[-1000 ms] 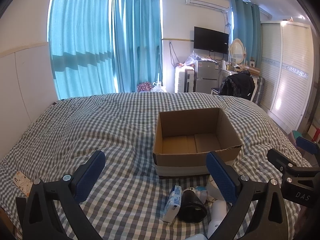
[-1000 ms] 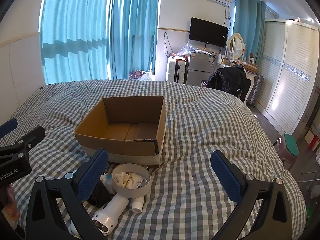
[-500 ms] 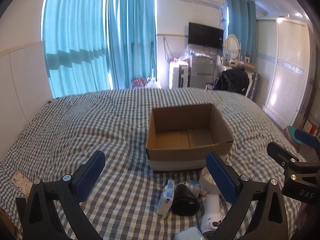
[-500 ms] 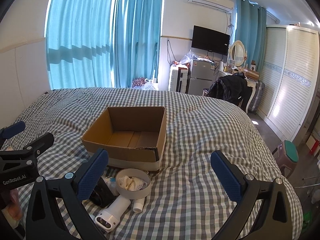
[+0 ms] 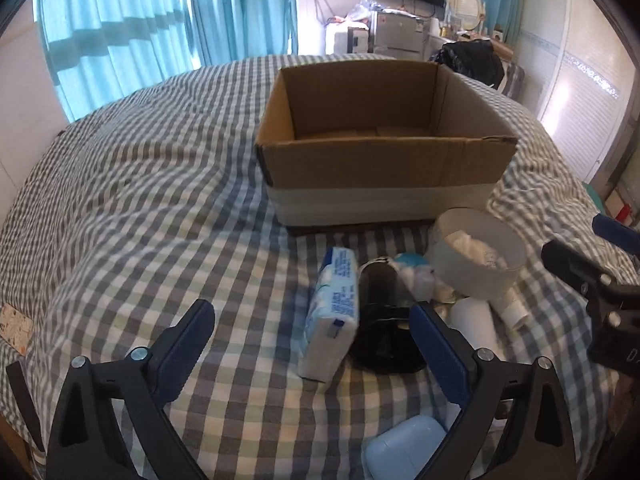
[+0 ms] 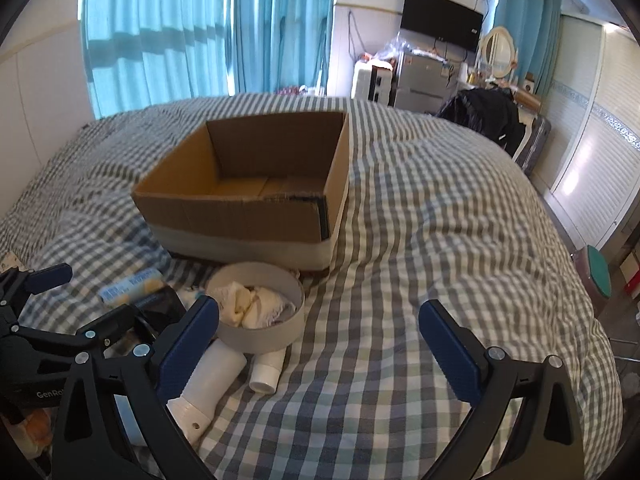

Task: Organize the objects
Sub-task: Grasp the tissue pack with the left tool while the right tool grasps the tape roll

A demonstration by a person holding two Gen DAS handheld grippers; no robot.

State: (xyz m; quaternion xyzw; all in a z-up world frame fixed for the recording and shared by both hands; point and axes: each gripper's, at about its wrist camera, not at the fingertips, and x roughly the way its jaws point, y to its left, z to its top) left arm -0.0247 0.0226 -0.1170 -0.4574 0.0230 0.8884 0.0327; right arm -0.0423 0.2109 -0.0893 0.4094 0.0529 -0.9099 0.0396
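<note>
An open, empty cardboard box (image 5: 384, 160) (image 6: 248, 208) stands on the checked bed. In front of it lies a pile: a white tissue pack (image 5: 334, 312) (image 6: 132, 282), a black pouch (image 5: 384, 320), a round white tub (image 5: 476, 258) (image 6: 256, 312) holding crumpled cloth, white bottles (image 6: 212, 380) and a pale blue item (image 5: 404, 448). My left gripper (image 5: 312, 340) is open, low over the tissue pack and pouch. My right gripper (image 6: 320, 336) is open, just right of the tub.
The checked bedspread (image 6: 440, 240) spreads wide to the right and left of the box. A patterned phone case (image 5: 14, 330) lies at the bed's left edge. Curtains, a wardrobe and a cluttered desk stand beyond the bed.
Both grippers have dropped and moved forward toward the pile in front of the box. Both stay open and empty.
</note>
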